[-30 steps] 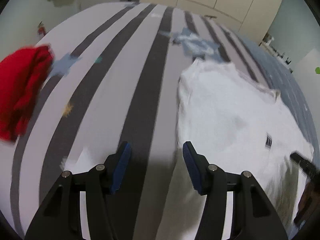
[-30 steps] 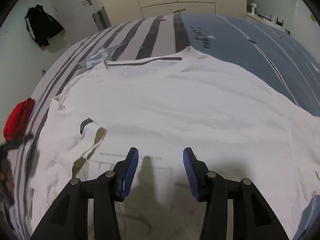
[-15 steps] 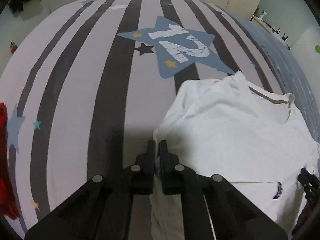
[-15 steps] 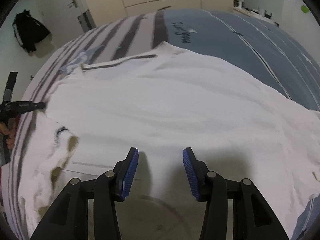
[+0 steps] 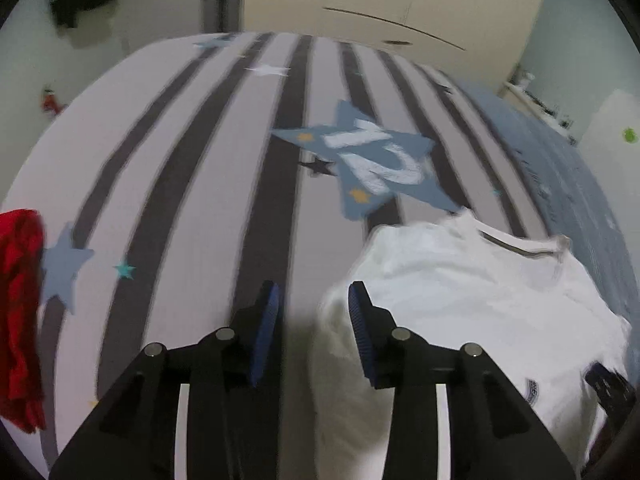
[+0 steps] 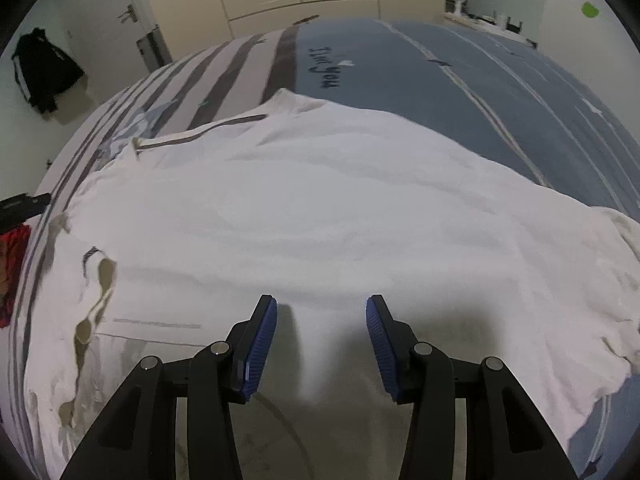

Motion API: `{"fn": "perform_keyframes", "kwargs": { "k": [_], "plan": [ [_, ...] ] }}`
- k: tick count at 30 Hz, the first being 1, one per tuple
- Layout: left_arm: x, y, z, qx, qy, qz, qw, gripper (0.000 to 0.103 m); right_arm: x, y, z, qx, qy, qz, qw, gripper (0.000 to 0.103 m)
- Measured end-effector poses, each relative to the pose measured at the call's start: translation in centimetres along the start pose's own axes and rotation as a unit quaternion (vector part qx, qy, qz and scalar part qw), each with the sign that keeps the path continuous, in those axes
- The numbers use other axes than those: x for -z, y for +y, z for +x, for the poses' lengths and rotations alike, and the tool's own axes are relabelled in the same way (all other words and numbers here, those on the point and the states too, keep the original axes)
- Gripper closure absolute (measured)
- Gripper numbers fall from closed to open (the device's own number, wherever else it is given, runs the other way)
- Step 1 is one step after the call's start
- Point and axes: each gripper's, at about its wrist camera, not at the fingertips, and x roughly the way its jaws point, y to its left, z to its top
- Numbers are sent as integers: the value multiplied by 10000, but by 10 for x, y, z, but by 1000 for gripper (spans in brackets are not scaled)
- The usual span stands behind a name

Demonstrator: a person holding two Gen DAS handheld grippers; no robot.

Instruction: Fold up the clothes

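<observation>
A white T-shirt (image 5: 460, 280) lies spread on the bed, its collar toward the far side. My left gripper (image 5: 314, 300) hovers at the shirt's left edge. Its jaws are opening, and the edge of the fabric lies loose below the gap, near the right finger, with no pad pressing on it. In the right wrist view the same T-shirt (image 6: 320, 220) fills the middle. My right gripper (image 6: 321, 312) stands open just above its near part, with nothing between the fingers. The left gripper's tip (image 6: 20, 204) shows at the far left there.
The bed cover (image 5: 200, 180) is white with dark stripes and a blue star patch (image 5: 380, 164); its right half is blue (image 6: 480, 92). A red garment (image 5: 18, 300) lies at the bed's left edge. A black jacket (image 6: 44, 72) hangs on the wall, and wardrobe doors (image 5: 400, 0) stand behind the bed.
My left gripper shut at the shirt's left edge half a second ago and has now parted again, drawing back a little. The right gripper stayed open and drifted slightly over the shirt.
</observation>
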Motion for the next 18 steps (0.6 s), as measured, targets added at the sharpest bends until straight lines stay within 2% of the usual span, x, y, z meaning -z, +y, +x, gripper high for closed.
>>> {"fn": "perform_keyframes", "kwargs": {
  "k": [4, 6, 7, 8, 11, 13, 16, 18],
  "plan": [
    [5, -16, 20, -209, 421, 384, 9982, 70, 2, -17, -8, 183, -46, 66, 9998, 60],
    [5, -17, 38, -476, 678, 422, 9957, 70, 3, -27, -13, 259, -66, 101, 9996, 60],
    [6, -14, 46, -696, 735, 406, 9940, 70, 5, -31, -14, 307, -40, 90, 9995, 60],
    [6, -10, 51, -760, 767, 329, 9936, 70, 6, -36, -15, 354, -13, 79, 9993, 60],
    [3, -4, 51, -680, 646, 31, 9956, 68, 13, -56, -18, 484, 89, 108, 9987, 60],
    [0, -6, 39, -594, 412, -99, 9973, 68, 18, -70, -23, 533, 83, 187, 9984, 60],
    [-7, -13, 19, -696, -18, 52, 9976, 68, 22, -98, -38, 692, -36, 337, 9970, 60],
    [-8, -18, 16, -606, 95, 162, 9980, 68, 24, -120, -44, 837, -32, 482, 9953, 60]
  ]
}}
